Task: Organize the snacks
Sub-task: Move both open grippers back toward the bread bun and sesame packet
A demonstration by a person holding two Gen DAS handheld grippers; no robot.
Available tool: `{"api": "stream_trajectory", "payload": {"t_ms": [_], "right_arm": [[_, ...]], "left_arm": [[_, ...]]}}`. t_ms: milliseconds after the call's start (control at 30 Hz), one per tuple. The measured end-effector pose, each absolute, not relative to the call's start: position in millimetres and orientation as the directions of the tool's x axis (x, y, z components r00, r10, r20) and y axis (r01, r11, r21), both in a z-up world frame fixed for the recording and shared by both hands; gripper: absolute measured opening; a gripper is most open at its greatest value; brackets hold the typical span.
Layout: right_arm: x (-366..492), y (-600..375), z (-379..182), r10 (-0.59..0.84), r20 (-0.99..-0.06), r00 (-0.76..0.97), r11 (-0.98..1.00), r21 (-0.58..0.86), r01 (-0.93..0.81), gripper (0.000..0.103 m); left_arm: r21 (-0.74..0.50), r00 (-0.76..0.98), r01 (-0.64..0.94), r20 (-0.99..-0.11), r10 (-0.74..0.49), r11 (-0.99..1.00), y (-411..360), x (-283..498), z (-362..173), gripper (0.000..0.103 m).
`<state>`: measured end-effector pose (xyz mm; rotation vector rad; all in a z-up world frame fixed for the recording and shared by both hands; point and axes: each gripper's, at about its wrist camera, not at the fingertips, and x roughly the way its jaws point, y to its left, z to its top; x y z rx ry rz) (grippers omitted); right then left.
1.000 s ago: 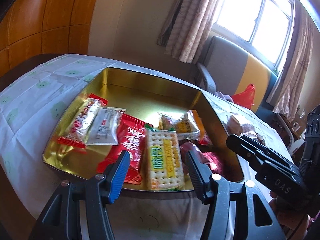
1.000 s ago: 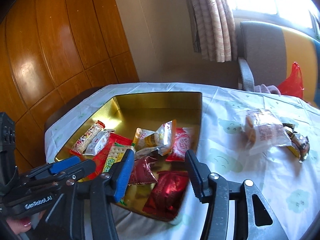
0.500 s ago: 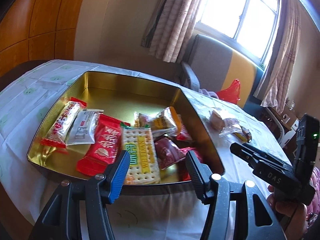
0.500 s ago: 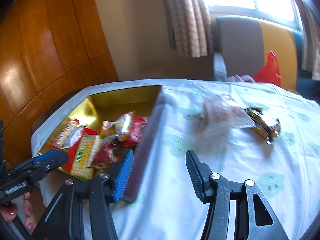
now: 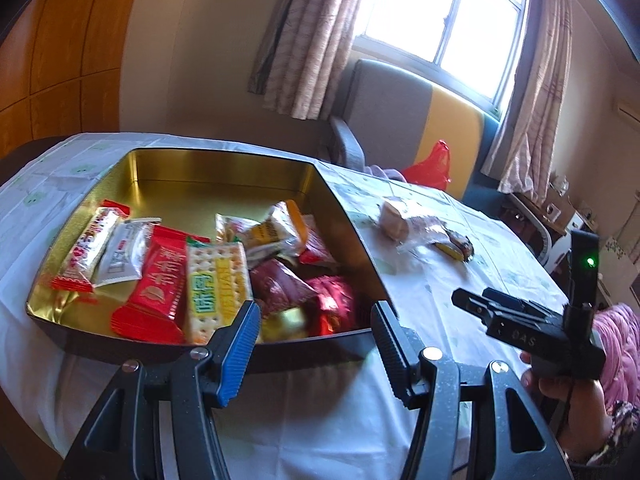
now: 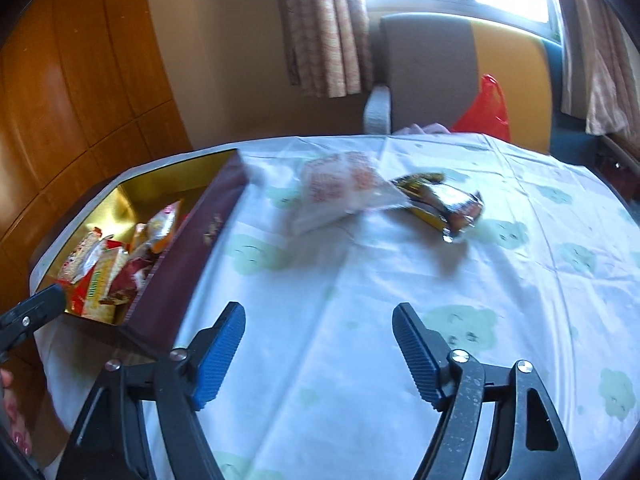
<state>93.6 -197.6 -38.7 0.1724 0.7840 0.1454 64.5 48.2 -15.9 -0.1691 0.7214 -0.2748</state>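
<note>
Snacks in shiny wrappers fill the near half of a big gold-lined tin box (image 5: 224,178) sitting at the left end of the table, on a white tablecloth with pale green prints (image 5: 472,280). From the left wrist view you can pick out a green and yellow cracker pack (image 5: 214,284), a flat red packet (image 5: 154,284) left of it, a red-and-white bar (image 5: 90,250) and a silvery white sachet (image 5: 120,256) toward the box's left wall, plus a yellow crinkly bag (image 5: 276,232) further back. The dark red packets in the near right corner are blurry and partly behind the fingers. The left gripper (image 5: 314,338) hangs over the box's near edge with its jaws apart and nothing between them. Out on the cloth to the right of the box lie a clear-wrapped pastry (image 5: 404,224) and a dark brown and yellow wrapper (image 5: 458,245), touching each other. The right gripper (image 5: 532,328) shows at the right edge, side-on, so its jaws can't be read there; the hand under it is cut off.

Right wrist view: the right gripper (image 6: 318,354) is over bare cloth at the near edge, and its jaws have just been opening, now wide apart and empty. The pastry (image 6: 340,190) is smeared by motion blur, the brown wrapper (image 6: 442,204) just right of it. Only a slice of the box (image 6: 168,258) shows at the left.
</note>
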Motion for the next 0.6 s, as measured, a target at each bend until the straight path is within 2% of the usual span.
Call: {"api": "stream_trajectory", "payload": {"t_ms": [367, 600], "right_arm": [[103, -252, -44, 0.031, -0.688, 0.725, 0.995, 0.089, 0.041, 0.089], [112, -290, -48, -0.056, -0.693, 0.719, 0.989, 0.059, 0.134, 0.101]], "left_arm": [[-0.245, 0.676, 0.280, -0.636, -0.372, 0.928, 6, 61, -8, 0.059], [-0.227, 0.656, 0.314, -0.649, -0.384, 0.922, -25, 70, -2, 0.063]]}}
